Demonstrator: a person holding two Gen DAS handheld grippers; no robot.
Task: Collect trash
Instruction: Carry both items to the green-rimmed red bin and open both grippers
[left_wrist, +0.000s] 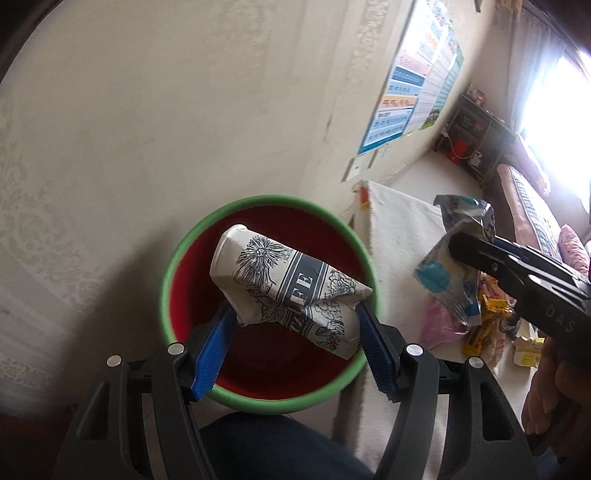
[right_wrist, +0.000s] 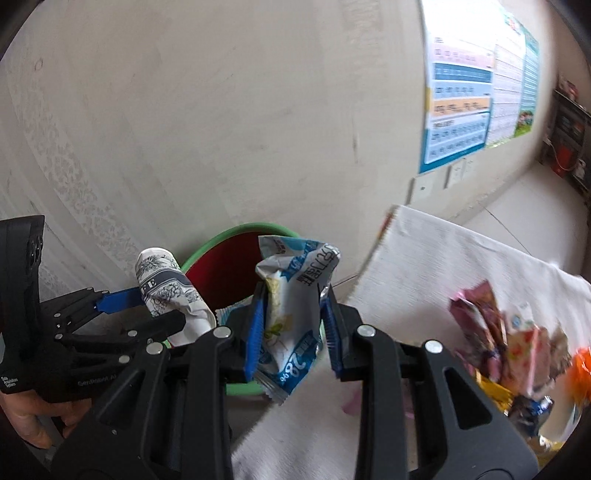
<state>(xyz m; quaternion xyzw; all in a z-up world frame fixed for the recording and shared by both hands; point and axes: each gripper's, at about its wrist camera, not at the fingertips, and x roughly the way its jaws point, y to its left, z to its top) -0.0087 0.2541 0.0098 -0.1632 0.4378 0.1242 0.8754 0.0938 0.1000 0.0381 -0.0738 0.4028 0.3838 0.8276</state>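
Pads of the left hand-held gripper (left_wrist: 295, 325) pinch a crushed paper cup (left_wrist: 284, 284), its long axis lying across the fingers, directly over the mouth of the red bin (left_wrist: 177, 266) with the green rim. The right hand-held gripper (right_wrist: 291, 328) is clamped on a blue-and-white snack wrapper (right_wrist: 291, 306), hanging upright, beside the bin's edge rather than over it; the left looks nearer to dropping. More wrappers (right_wrist: 509, 339) lie on the white-covered bench (right_wrist: 443, 266), against a pale wall with a poster (right_wrist: 476, 85).
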